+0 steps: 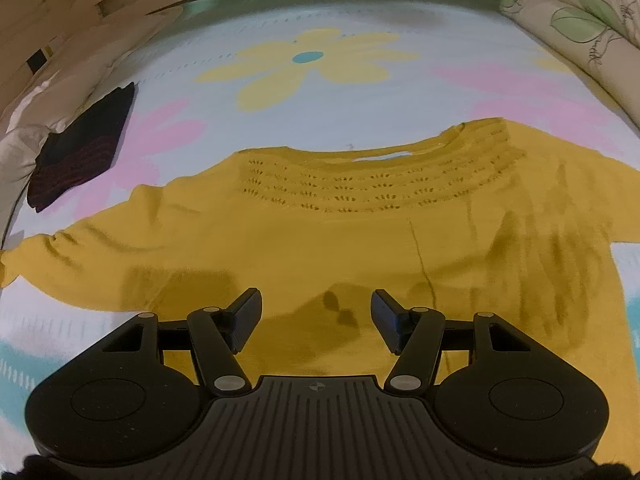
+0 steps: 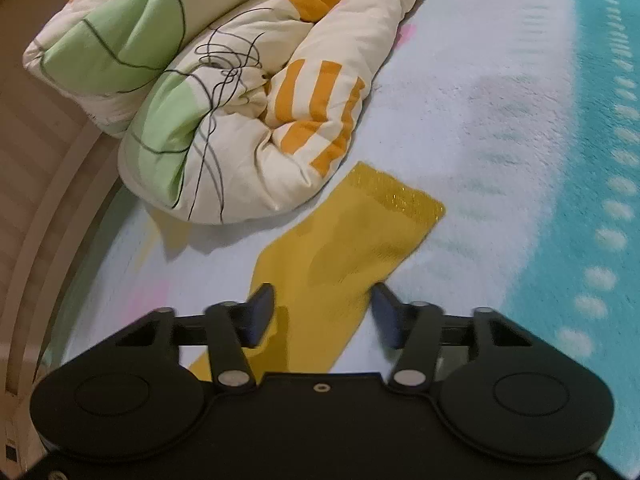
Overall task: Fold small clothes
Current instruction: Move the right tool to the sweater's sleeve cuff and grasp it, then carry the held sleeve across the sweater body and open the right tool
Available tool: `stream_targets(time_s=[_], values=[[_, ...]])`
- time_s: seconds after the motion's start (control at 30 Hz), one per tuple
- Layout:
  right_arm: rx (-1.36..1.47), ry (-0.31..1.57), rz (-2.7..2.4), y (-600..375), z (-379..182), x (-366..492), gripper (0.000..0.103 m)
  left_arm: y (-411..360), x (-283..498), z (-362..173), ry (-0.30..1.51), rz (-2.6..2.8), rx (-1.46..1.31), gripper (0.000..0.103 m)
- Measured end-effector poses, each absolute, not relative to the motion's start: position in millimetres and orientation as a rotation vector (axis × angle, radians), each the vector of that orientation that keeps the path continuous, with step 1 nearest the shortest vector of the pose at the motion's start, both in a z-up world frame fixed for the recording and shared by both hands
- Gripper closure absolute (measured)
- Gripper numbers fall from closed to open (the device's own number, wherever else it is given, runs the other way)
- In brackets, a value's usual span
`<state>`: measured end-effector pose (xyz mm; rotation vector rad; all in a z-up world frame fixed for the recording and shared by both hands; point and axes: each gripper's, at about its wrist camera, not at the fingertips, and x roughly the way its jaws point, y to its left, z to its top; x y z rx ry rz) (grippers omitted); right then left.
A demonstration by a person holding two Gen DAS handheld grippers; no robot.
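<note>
- Surface: a fluffy pale-blue blanket (image 1: 360, 120) printed with large yellow and pink flowers and a turquoise border covers the work area. Beige slatted panelling runs along its far edge in the left wrist view.
- Task item: a mustard-yellow knitted sweater (image 1: 320, 232) lies spread flat on the blanket, neckline away from the camera, rows of small eyelet holes across the yoke, one sleeve stretched out to the left of the picture.
- The sweater's other sleeve (image 2: 344, 248) shows in the right wrist view, lying flat with its ribbed cuff pointing away, just beside a rolled cream quilt (image 2: 224, 112) with green leaf shapes, black line drawing and orange stripes.
- A folded dark garment (image 1: 80, 152), black with reddish stripes, sits at the blanket's left edge, well apart from the sweater.
- Left gripper (image 1: 316, 316): jaws stand apart over the lower body of the sweater; nothing lies between the pads. Whether the tips touch the knit cannot be told.
- Right gripper (image 2: 324, 312): jaws stand apart, straddling the sleeve fabric; the pads do not press on it. The picture is slightly blurred at the right finger.
</note>
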<state>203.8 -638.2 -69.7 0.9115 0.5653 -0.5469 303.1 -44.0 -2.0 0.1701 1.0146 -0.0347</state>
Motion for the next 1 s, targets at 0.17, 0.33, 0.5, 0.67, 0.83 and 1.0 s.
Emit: stream_targets(time_s=[0.17, 0.33, 0.5, 0.67, 0.83, 1.0], values=[[0.867, 0.606, -0.573, -638.3, -59.0, 207.9, 0.090, -35.2, 307.0, 0.4, 1.009, -0.007, 0.165, 0.044], [0.720, 0.598, -0.486, -600.5, -3.9, 222.1, 0.090, -16.3, 311.9, 9.3, 1.001, 0.032, 0.126, 0.044], [0.625, 0.578, -0.274, -525.8, 60.5, 246.0, 0.090, 6.3, 314.1, 17.4, 1.004, 0.072, 0.089, 0.044], [0.584, 0.584, -0.054, -432.8, 102.5, 274.5, 0.090, 33.1, 316.7, 22.1, 1.008, 0.116, 0.052, 0.044], [0.528, 0.626, 0.135, -330.9, 118.1, 302.8, 0.090, 71.4, 319.8, 29.5, 1.008, 0.171, -0.031, 0.044], [0.479, 0.679, 0.289, -235.5, 107.1, 332.8, 0.090, 100.3, 316.6, 36.6, 0.977, 0.249, -0.036, 0.044]])
